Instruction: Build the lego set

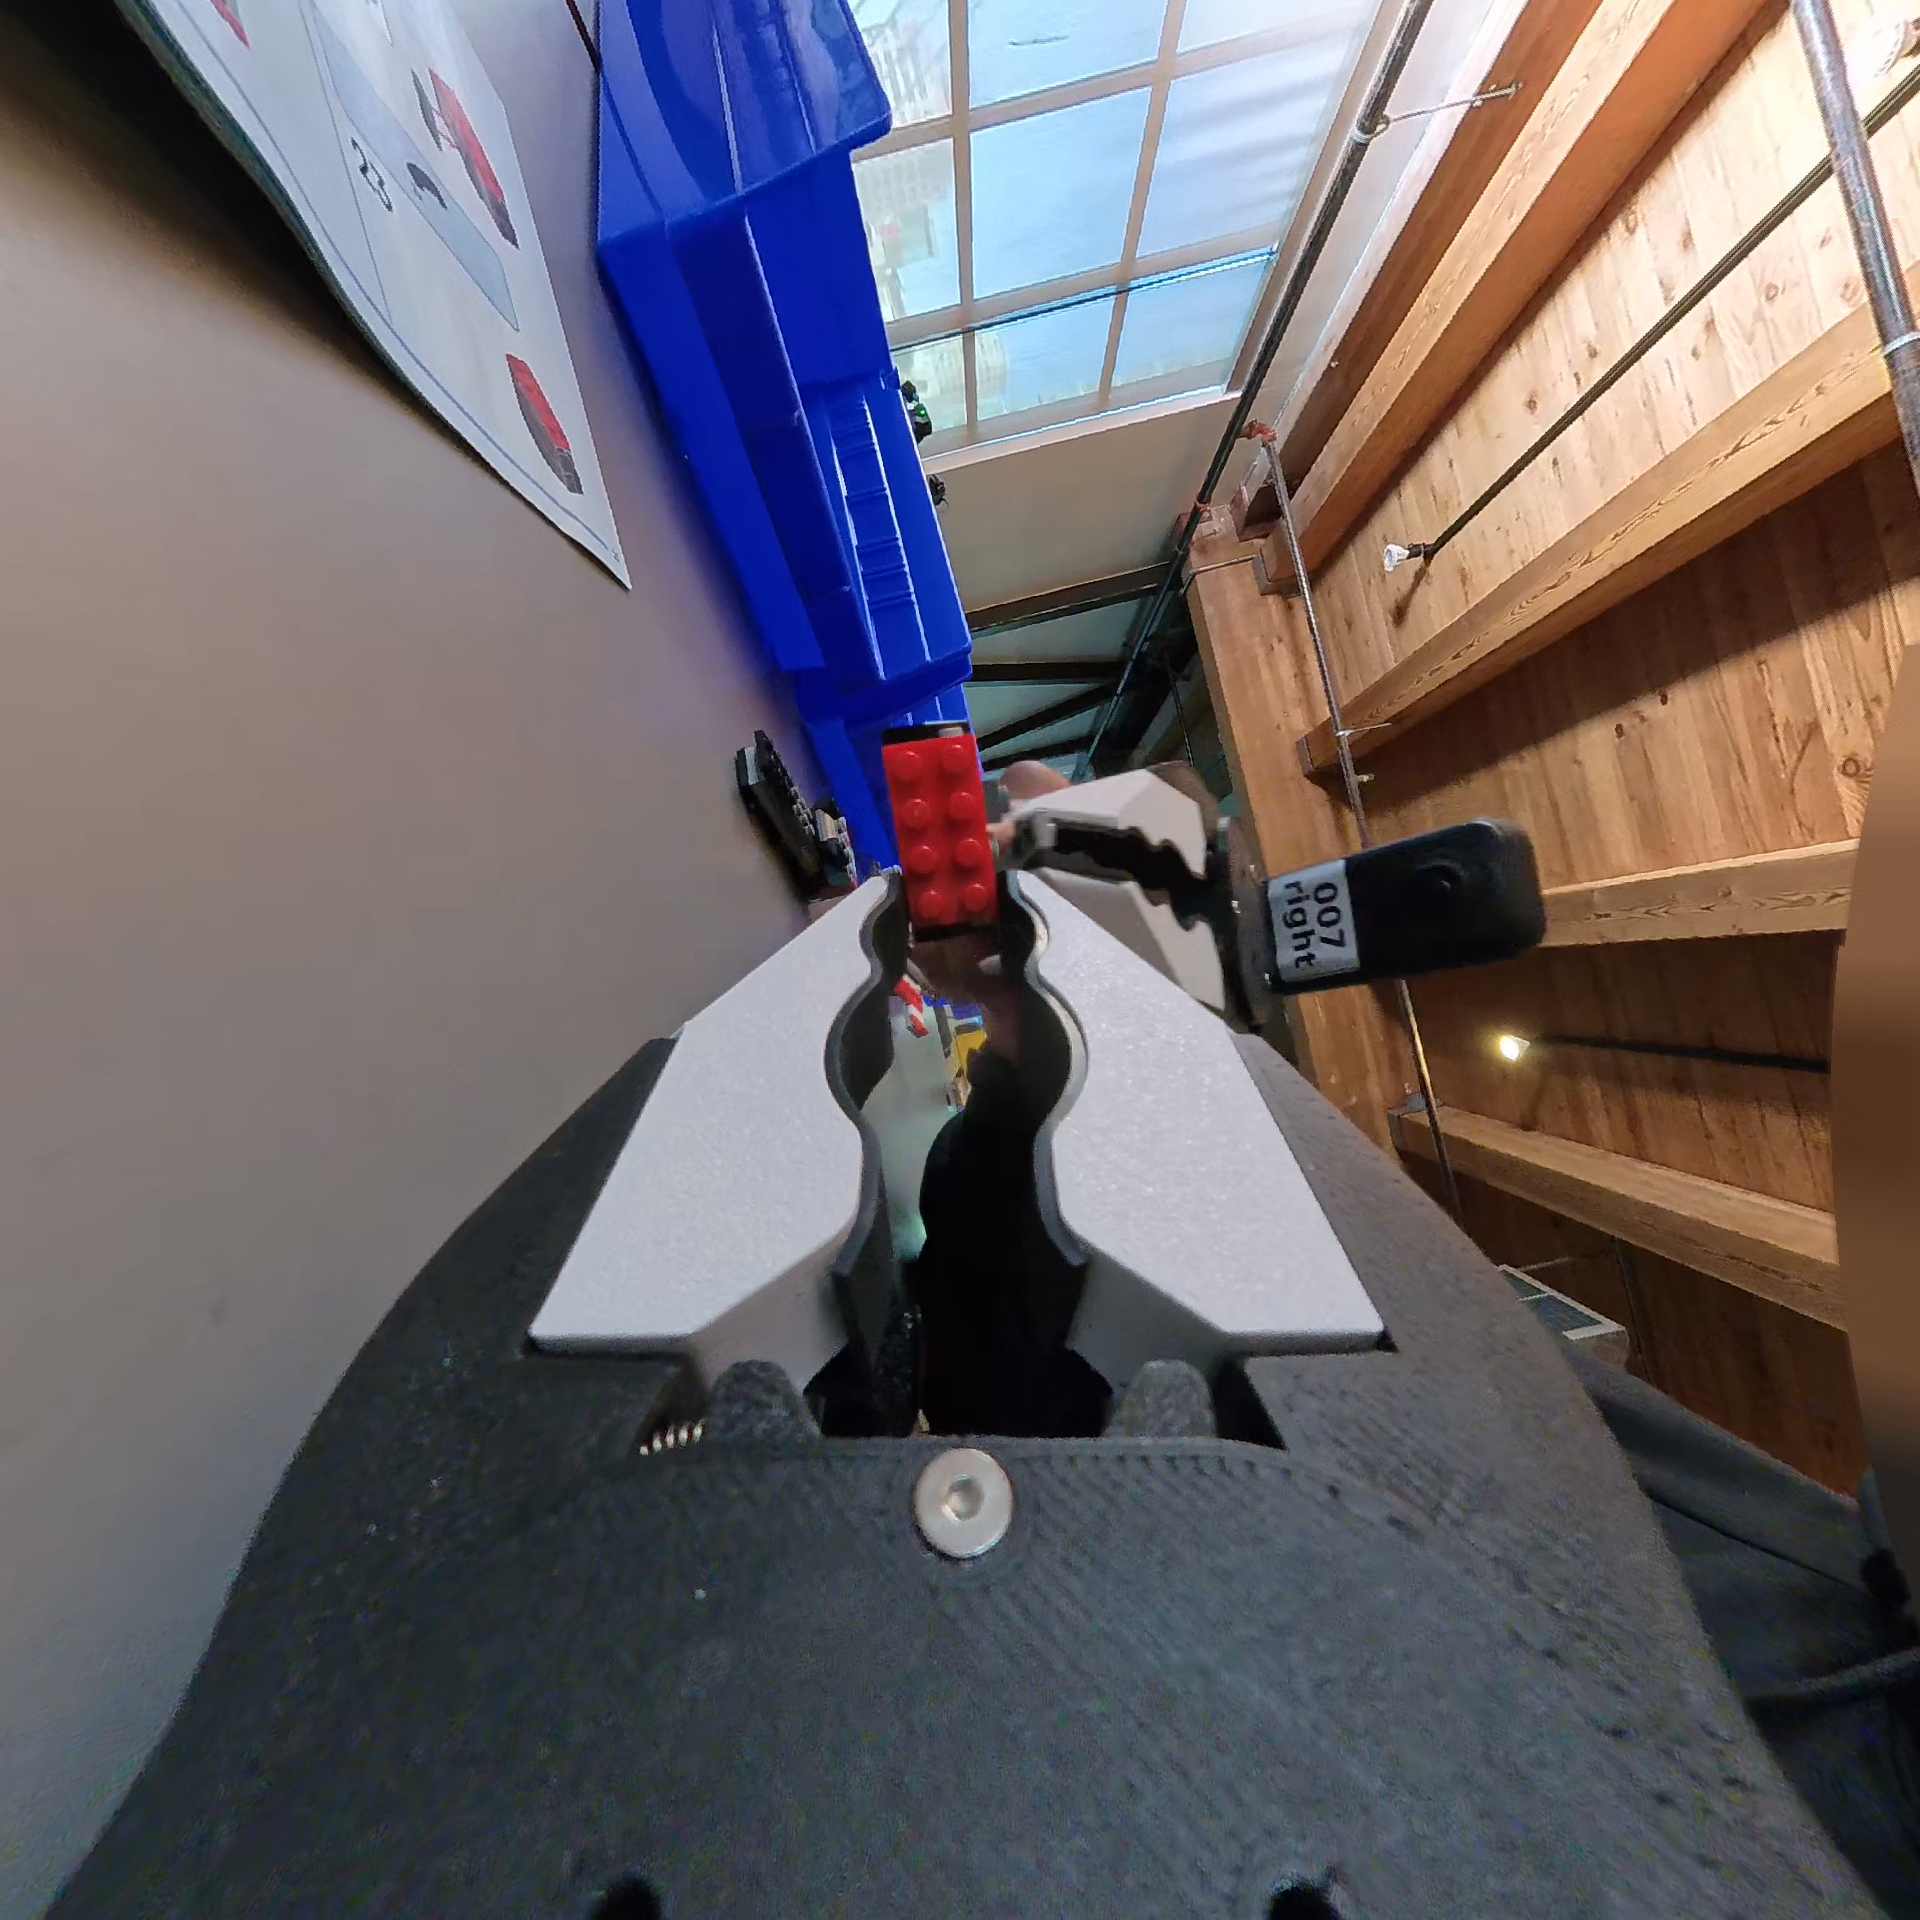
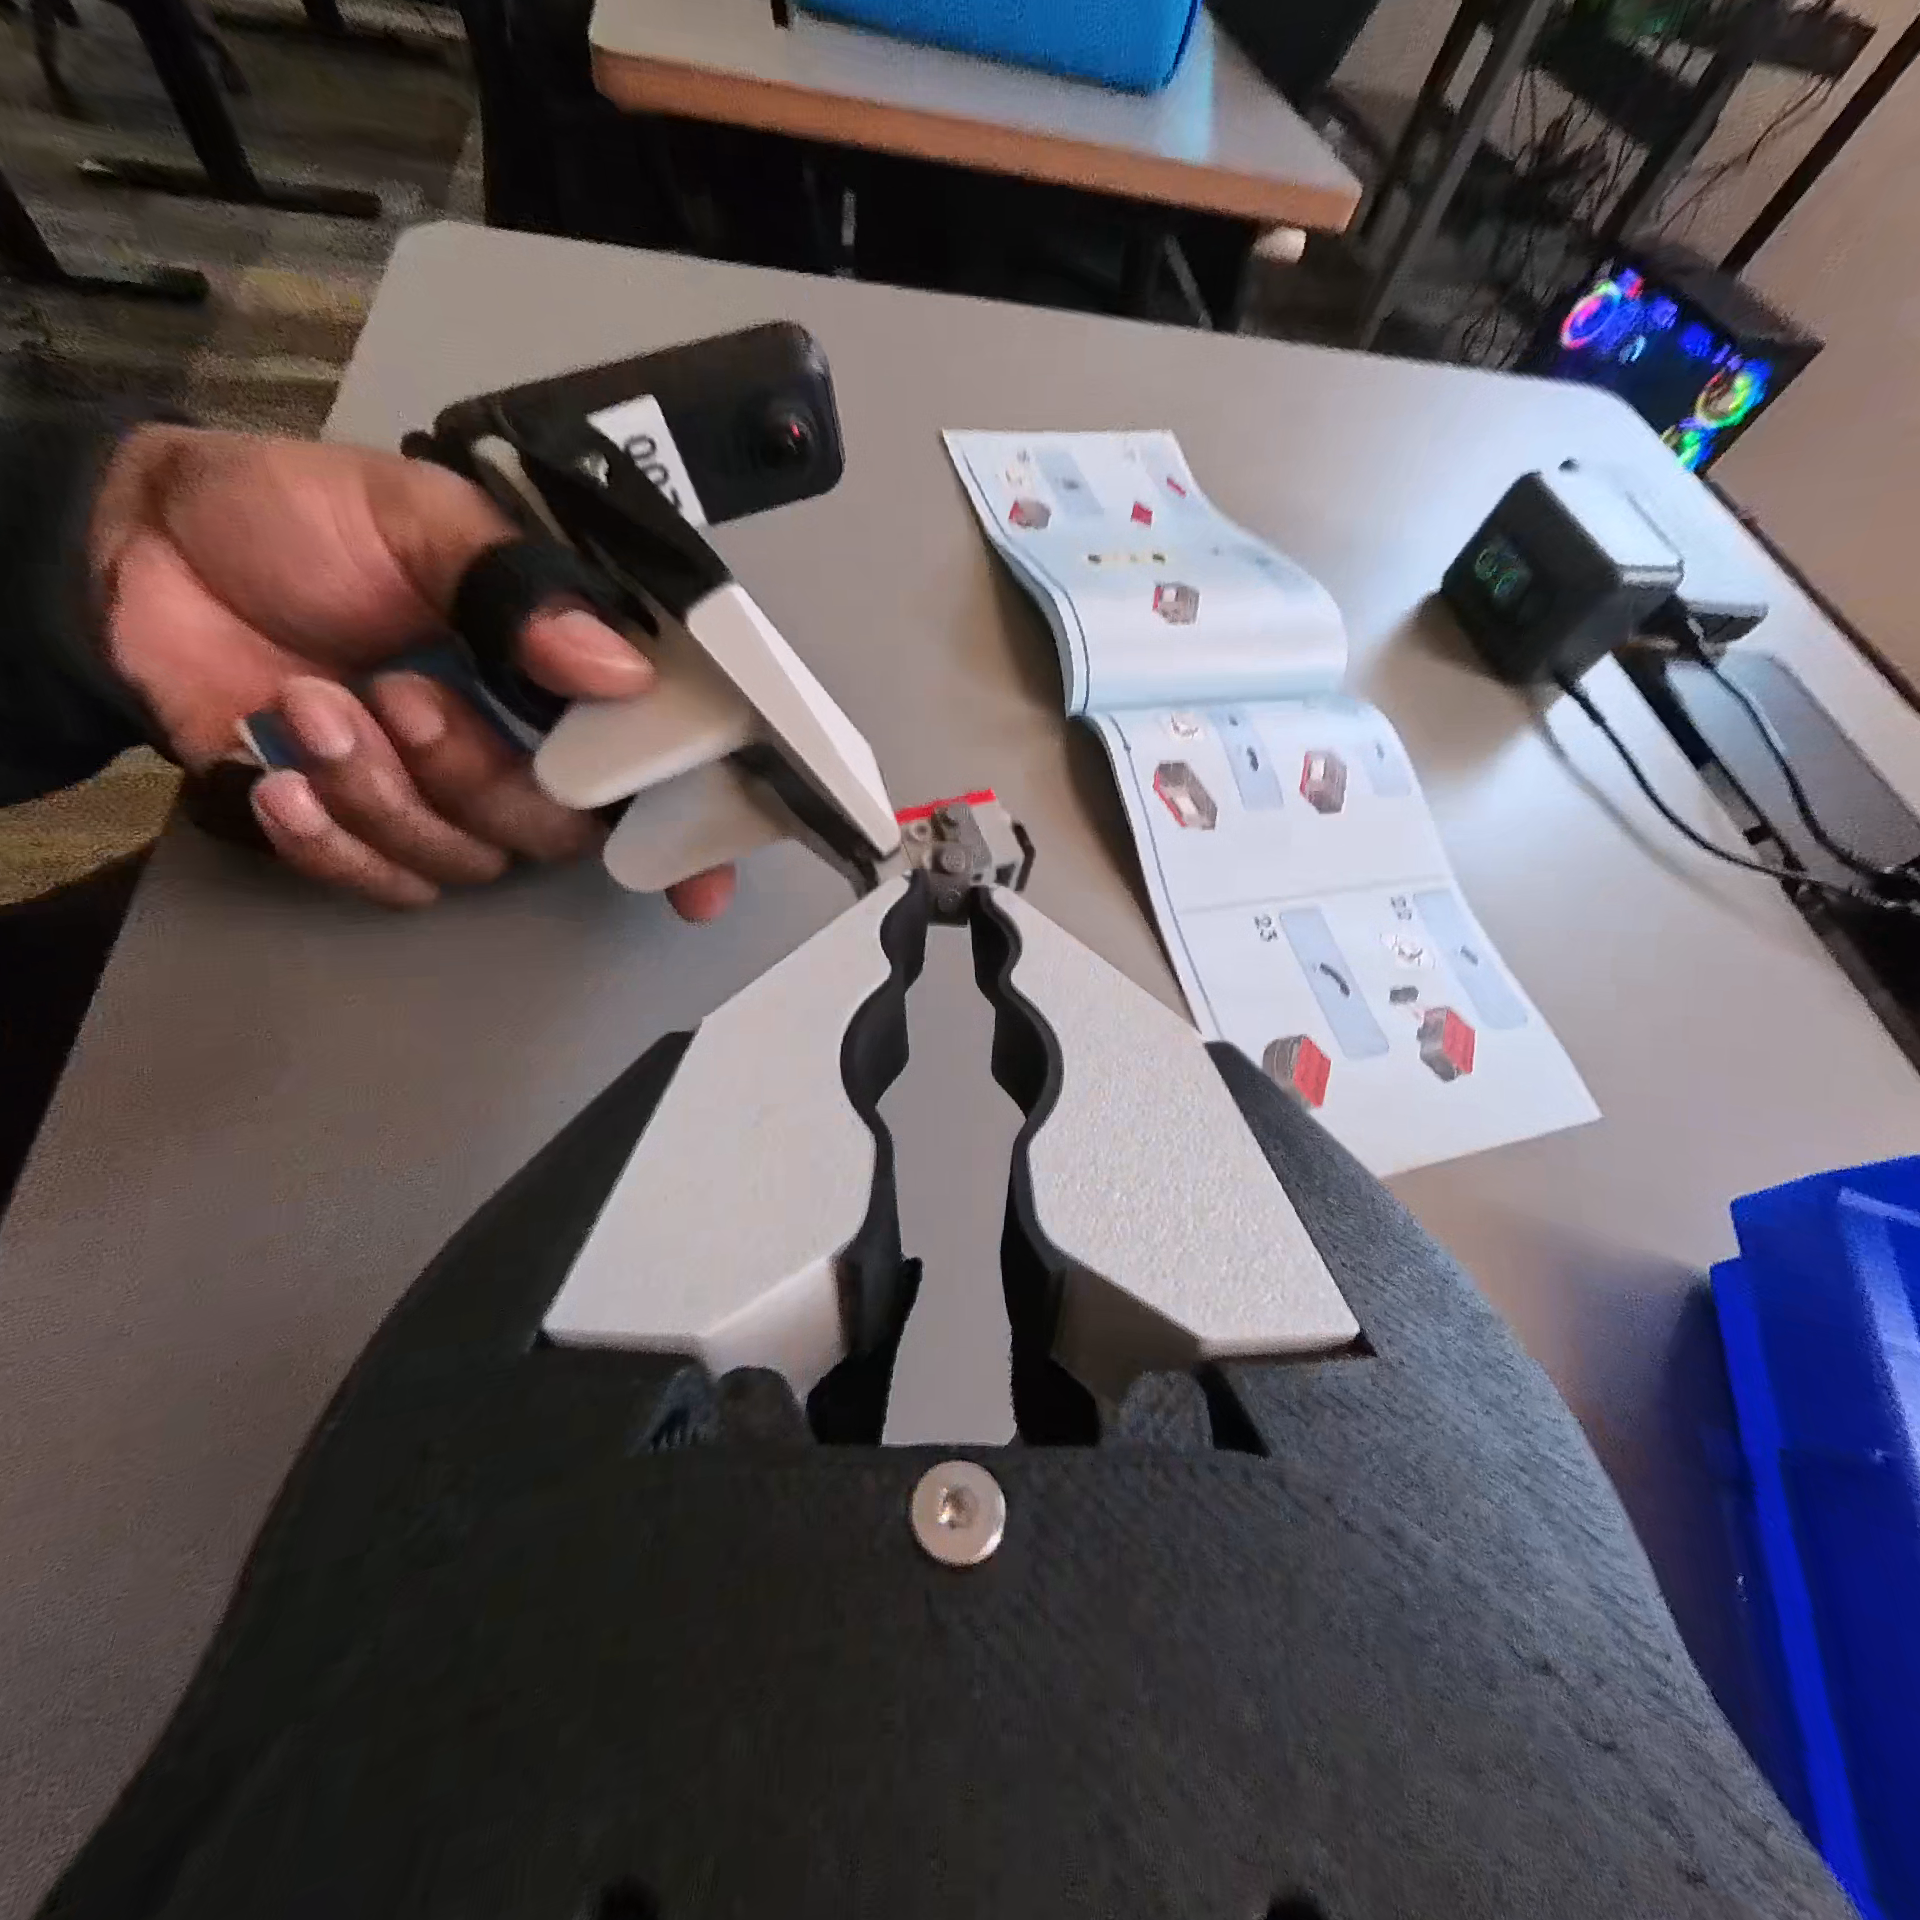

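Observation:
My left gripper (image 1: 951, 902) is shut on a small build with a red studded top (image 1: 940, 847) and a black base, held above the grey table (image 2: 416, 1091). In the right wrist view the left gripper (image 2: 883, 844) comes in from the left, held by a hand (image 2: 312, 665), with the red and black build (image 2: 1003, 831) at its tips. My right gripper (image 2: 948, 906) is shut on a small grey lego piece (image 2: 958, 850) that sits against the side of the build. The right gripper also shows in the left wrist view (image 1: 1016, 836), touching the build's right side.
An open instruction booklet (image 2: 1247, 769) lies on the table to the right. A black power unit with cables (image 2: 1558, 582) stands at the far right. Blue bins (image 2: 1829, 1507) sit near the right edge. A black lego part (image 1: 790, 821) lies on the table by the bins (image 1: 748, 312). My left and right fingertips are right by each other.

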`<state>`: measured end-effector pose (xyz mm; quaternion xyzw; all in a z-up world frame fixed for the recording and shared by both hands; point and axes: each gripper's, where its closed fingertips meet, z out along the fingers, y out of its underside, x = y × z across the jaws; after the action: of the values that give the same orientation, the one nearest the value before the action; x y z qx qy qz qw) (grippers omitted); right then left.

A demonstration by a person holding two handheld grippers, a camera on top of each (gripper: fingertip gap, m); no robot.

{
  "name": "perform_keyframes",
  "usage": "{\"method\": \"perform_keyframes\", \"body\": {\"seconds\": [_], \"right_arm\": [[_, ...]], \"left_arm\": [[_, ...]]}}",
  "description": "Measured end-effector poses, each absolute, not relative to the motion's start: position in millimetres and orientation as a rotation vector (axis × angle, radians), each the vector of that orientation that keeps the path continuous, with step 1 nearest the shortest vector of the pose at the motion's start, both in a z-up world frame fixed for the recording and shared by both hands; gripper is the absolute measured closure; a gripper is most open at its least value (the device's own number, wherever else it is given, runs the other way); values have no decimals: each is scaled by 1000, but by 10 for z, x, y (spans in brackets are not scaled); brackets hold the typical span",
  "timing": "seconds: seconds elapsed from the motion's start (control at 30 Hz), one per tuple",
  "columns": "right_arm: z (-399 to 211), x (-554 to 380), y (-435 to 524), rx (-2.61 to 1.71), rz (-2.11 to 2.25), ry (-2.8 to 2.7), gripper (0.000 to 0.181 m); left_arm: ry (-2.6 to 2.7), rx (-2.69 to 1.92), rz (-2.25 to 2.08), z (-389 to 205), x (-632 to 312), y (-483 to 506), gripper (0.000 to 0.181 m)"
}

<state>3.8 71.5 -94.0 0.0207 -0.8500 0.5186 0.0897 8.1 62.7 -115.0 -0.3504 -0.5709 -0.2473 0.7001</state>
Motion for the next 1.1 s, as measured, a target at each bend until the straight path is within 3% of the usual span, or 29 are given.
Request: {"method": "perform_keyframes", "body": {"seconds": [1.1], "right_arm": [[-997,95,618,220,1509,-2459,168]], "left_arm": [[-1257,-813,-577,-1146,122,689,165]]}}
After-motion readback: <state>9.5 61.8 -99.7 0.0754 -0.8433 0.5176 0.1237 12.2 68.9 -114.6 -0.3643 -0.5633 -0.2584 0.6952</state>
